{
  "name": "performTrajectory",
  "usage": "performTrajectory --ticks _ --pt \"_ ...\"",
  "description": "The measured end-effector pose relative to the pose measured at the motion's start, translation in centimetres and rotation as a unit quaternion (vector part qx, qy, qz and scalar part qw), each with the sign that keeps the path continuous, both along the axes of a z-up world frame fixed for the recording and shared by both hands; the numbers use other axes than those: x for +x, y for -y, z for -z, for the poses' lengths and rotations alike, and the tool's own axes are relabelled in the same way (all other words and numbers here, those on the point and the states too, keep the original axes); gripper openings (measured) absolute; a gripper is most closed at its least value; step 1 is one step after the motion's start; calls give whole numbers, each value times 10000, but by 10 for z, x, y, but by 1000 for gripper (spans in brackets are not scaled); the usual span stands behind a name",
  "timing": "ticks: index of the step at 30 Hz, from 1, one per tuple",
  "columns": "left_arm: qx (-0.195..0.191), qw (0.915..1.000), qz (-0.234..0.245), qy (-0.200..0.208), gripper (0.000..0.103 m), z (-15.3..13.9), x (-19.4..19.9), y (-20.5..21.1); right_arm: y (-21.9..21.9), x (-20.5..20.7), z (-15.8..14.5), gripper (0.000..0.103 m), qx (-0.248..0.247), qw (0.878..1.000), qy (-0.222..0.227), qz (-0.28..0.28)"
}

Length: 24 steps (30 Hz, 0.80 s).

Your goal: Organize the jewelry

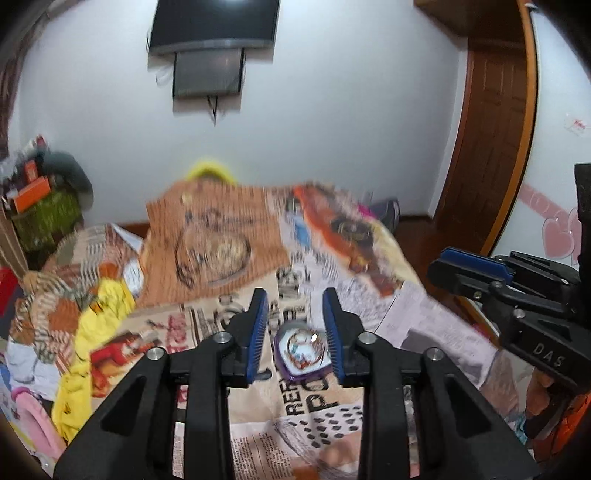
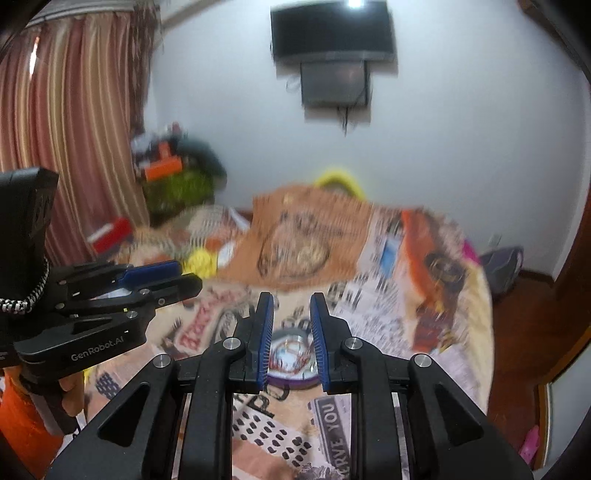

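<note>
Two black handheld grippers with blue ribbed pads hang above a bed covered with a busy bedspread (image 1: 325, 402) printed like newspaper clippings and posters. In the left wrist view, the left gripper (image 1: 295, 328) fills the lower half of the picture, its jaws standing apart with nothing between the pads. Beyond the gap, lying on the bedspread at about six o'clock from the picture's centre, is a small purple-rimmed tray with a white inside (image 1: 303, 350), holding a tangle of reddish and gold jewellery (image 1: 306, 347); motion blur hides the single pieces. The right gripper (image 1: 469, 266) shows at three o'clock, seen side-on, and its jaw gap cannot be read from this view. In the right wrist view, the right gripper (image 2: 291, 328) has its jaws narrowly apart and clamped on nothing, with the same purple-rimmed tray (image 2: 291, 358) visible through the gap, lying on the bedspread below the pads and apart from them. The left gripper (image 2: 155, 277) enters at nine o'clock, held by a hand (image 2: 70, 391) below it. On the white back wall, at twelve o'clock, hangs a dark flat screen (image 2: 332, 33). A striped pink and cream curtain (image 2: 74, 129) hangs at ten o'clock, and a brown wooden door (image 1: 491, 155) stands at two o'clock in the left wrist view.
</note>
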State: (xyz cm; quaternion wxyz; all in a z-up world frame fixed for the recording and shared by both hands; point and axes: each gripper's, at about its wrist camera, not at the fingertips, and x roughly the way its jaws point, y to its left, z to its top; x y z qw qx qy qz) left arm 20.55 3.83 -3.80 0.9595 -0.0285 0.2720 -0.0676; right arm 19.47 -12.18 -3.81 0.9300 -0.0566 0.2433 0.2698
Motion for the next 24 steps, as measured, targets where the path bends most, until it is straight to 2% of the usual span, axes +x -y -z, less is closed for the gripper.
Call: performTrajectory --ticks 5,10,12,13,14,15,17,20,24 --pt "24 9963 -107 855 40 -46 -54 5 18 -50 -41 18 397 9959 790 196" --pt "-12 9871 -303 1573 51 -72 -105 10 32 -101 -65 20 747 9858 1452 405" --pt "32 9828 -376 1807 62 -76 -122 12 33 -114 -67 31 802 9826 1607 475" --pt "88 9805 -399 1922 67 -77 -130 15 33 -119 -67 45 812 9812 1672 516" --pt "130 9789 -421 1994 77 -77 -136 17 33 -125 -65 57 814 9792 1752 616" --pt "171 9773 -462 2061 88 -76 -141 18 33 -131 -64 62 820 9763 1854 754" --pt "229 9744 -542 2172 97 -74 -149 20 31 -136 -60 77 809 9729 1949 946" --pt "281 9731 -656 2192 98 -70 -152 21 30 -140 -56 88 782 9692 1991 1221" --pt "154 9754 -625 2106 98 -66 -156 18 32 -143 -56 91 829 9694 1922 1284"
